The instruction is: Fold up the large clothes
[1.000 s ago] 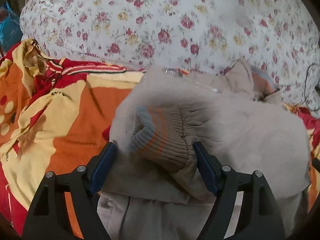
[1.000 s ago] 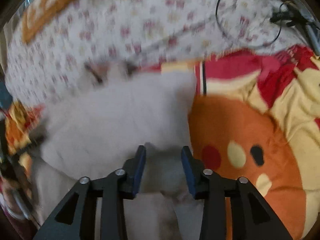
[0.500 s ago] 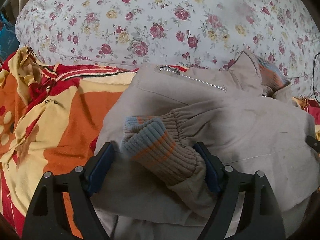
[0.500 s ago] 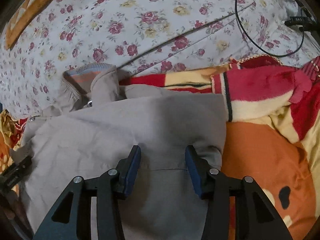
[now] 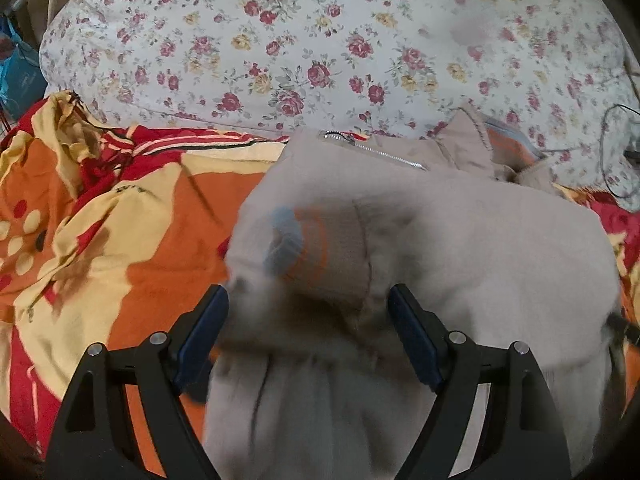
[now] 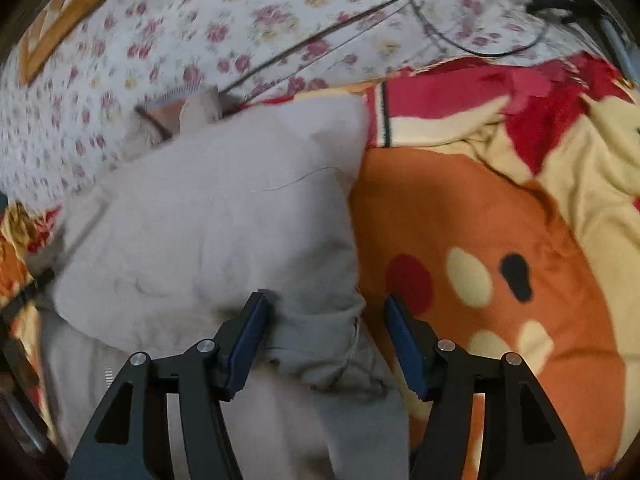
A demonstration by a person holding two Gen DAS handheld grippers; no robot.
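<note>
Two hand-held grippers work over one beige jacket (image 5: pixel 500 264) on a bed. The jacket lies bunched on an orange, red and yellow blanket (image 5: pixel 160 240), with its far edge near a floral sheet (image 5: pixel 320 40).

Left view: the left hand-held gripper (image 5: pixel 308 328) has its jaws wide apart. Between them sits the sleeve cuff (image 5: pixel 308 248), ribbed, with blue and orange stripes; this part of the frame is blurred. The blue pads (image 5: pixel 204 328) stand off the fabric on both sides, so nothing is clamped. A zip (image 5: pixel 376 152) runs along the far edge of the jacket. The striped collar (image 5: pixel 508 148) lies at the upper right, against the sheet.

Right view: the right hand-held gripper (image 6: pixel 326 336) has just been opening its jaws. A fold of jacket (image 6: pixel 220 220) cloth lies between them. Its left pad (image 6: pixel 248 336) is at the fold's edge; whether it touches cannot be told. The right pad stands clear of the cloth, over the orange blanket (image 6: pixel 500 220). No clamping is seen. The jacket's right edge runs from the gripper up toward the sheet (image 6: pixel 160 40). The collar (image 6: pixel 172 108) shows at the upper left. A black cable (image 6: pixel 480 46) loops across the sheet at the top. The tip of the other gripper shows at the left edge, blurred.
</note>
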